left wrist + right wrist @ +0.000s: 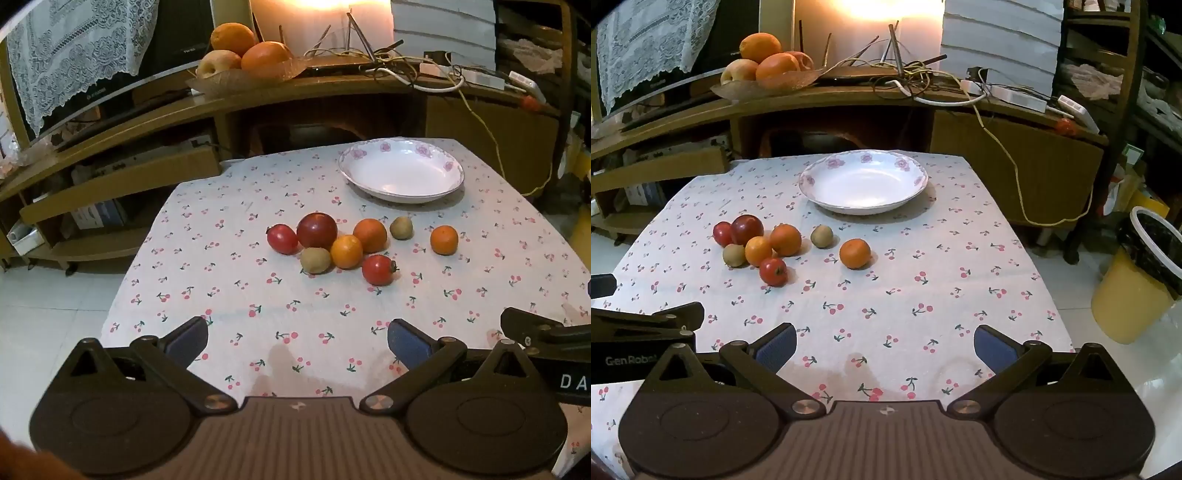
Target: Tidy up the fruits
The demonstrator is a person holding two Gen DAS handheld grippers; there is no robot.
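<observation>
Several fruits lie in a cluster on the cherry-print tablecloth (295, 317): a dark red apple (317, 230), two tomatoes (282, 239) (378, 270), two kiwis (315, 260) (401, 228) and three oranges (346, 251) (370, 235) (444, 240). An empty white floral plate (400, 173) sits behind them. The lone orange (854, 253) and the plate (864, 182) also show in the right wrist view. My left gripper (297, 341) is open and empty, near the table's front edge. My right gripper (884, 345) is open and empty beside it.
A wooden shelf unit behind the table holds a dish of oranges and an apple (240, 55), cables (406, 70) and a monitor with a lace cover (74, 48). A yellow bin with a black liner (1137, 280) stands on the floor at the right.
</observation>
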